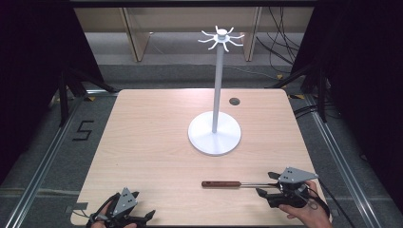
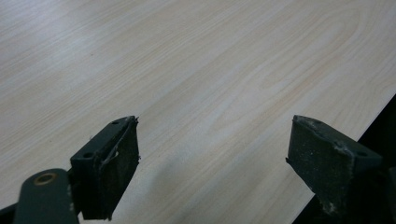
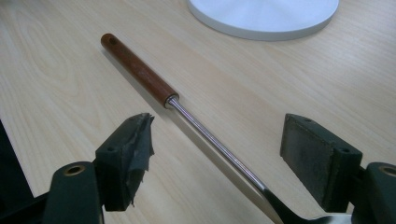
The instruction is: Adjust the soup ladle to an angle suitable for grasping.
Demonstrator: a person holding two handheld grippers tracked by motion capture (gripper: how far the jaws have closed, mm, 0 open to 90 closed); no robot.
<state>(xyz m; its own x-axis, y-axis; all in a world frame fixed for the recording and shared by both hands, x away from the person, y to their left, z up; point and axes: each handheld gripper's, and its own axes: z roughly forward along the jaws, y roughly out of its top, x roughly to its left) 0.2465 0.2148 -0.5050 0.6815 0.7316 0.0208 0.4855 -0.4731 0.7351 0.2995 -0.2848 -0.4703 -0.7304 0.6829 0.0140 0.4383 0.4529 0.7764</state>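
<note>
R gripper (image 1: 269,183) sits near the worktop's (image 1: 142,142) front-right corner, jaws wide apart, nothing clamped. The utensil (image 1: 228,184) lies flat on the worktop, near the front edge, right of centre. Long axis runs roughly parallel to the front edge: brown wooden handle (image 3: 137,70) toward the middle, steel shaft (image 3: 215,144) running right into my R gripper (image 3: 217,158). In the right gripper view the shaft passes between the two pads w/o touching either; it widens at the bottom edge of that view, working end hidden under the gripper, so can't tell what kind of utensil it is.

Key relation: shaft lies along my reach, not across it, centred-ish in the gap. My read: closing now would catch the thin shaft close to the head end; handle hangs out far from the grip, so it may droop or swivel when lifted.

L gripper (image 1: 135,216) at front-left corner, jaws also wide open, bare wood between them in its own view (image 2: 212,154). Well apart from the utensil; R is much nearer.

White stand (image 1: 215,133) w/ round base sits behind the utensil, mid-worktop; tall pole, hooks (image 1: 221,38) at top. Base near the handle but apart.

Surface: pale wood laminate, smooth. Small round dark grommet (image 1: 234,101) toward the back edge. Room: grey floor, dark curtains at both sides, cables back right.
</note>
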